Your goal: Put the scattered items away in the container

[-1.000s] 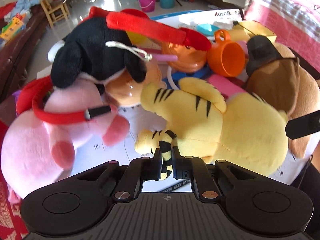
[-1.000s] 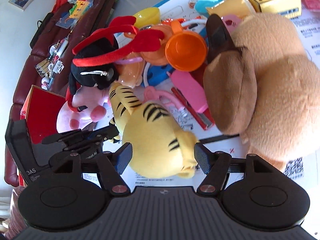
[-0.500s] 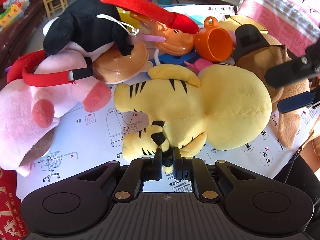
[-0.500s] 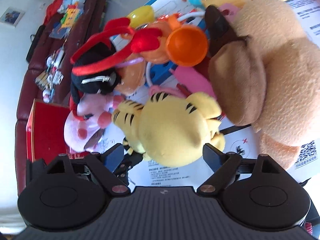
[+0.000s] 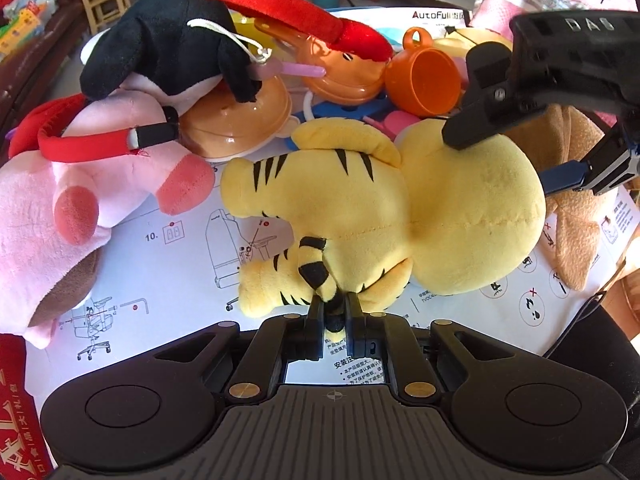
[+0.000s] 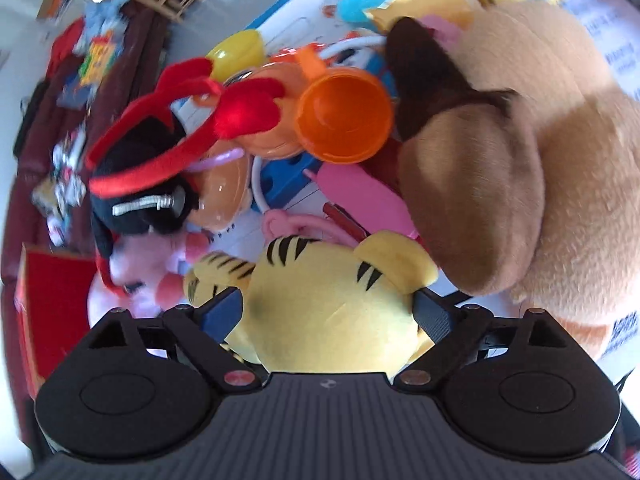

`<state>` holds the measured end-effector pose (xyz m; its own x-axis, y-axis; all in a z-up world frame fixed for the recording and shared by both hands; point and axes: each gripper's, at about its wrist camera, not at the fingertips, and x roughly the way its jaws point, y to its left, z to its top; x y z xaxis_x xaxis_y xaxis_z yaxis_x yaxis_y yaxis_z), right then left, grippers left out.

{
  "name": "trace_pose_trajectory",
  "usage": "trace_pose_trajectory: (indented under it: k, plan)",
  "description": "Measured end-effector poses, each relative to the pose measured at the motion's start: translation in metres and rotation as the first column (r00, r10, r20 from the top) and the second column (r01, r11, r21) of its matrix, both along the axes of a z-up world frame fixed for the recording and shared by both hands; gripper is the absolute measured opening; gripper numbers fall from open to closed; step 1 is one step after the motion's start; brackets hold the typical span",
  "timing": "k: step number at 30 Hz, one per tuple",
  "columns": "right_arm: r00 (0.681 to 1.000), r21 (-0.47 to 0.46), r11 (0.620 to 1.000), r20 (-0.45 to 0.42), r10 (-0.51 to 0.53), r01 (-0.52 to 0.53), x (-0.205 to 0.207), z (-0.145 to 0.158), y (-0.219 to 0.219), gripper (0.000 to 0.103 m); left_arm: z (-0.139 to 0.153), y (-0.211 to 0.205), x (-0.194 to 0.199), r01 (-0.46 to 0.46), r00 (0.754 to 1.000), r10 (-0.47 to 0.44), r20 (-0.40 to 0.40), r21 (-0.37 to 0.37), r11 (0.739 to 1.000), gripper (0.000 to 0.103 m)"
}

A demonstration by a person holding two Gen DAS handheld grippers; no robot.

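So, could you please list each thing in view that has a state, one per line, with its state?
Left tongs: shut on the tiger's striped tail.
Right tongs: open, jaws have just been opening, tiger's head between them.
Yellow tiger plush: lying on the instruction sheet.
Orange cup: tipped on its side, empty.
Pink plush: lying down, black plush on top.
Brown plush: lying beside the tiger.
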<state>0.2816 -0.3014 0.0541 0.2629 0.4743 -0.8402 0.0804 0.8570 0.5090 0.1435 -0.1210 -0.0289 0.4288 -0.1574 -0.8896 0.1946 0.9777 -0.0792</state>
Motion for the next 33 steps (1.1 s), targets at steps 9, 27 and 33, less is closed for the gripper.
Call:
trace_pose_trajectory:
  k: [9, 27, 33]
  plan:
    - [0.966, -0.133, 0.973, 0.152, 0.21, -0.191, -0.018, -0.003, 0.018, 0.091, 0.008, 0.016, -0.002, 0.001, 1.0, -0.001, 0.017, -0.033, 0.999, 0.033]
    - [0.949, -0.081, 0.967, 0.186, 0.253, -0.242, -0.019, -0.009, 0.002, 0.091, 0.023, 0.03, 0.021, 0.131, 0.989, -0.131, 0.065, -0.007, 0.991, 0.076]
    - [0.938, -0.073, 0.96, 0.206, 0.28, -0.27, -0.02, -0.011, 0.001, 0.091, 0.027, 0.017, 0.013, 0.279, 0.958, -0.275, 0.082, -0.038, 0.96, 0.08]
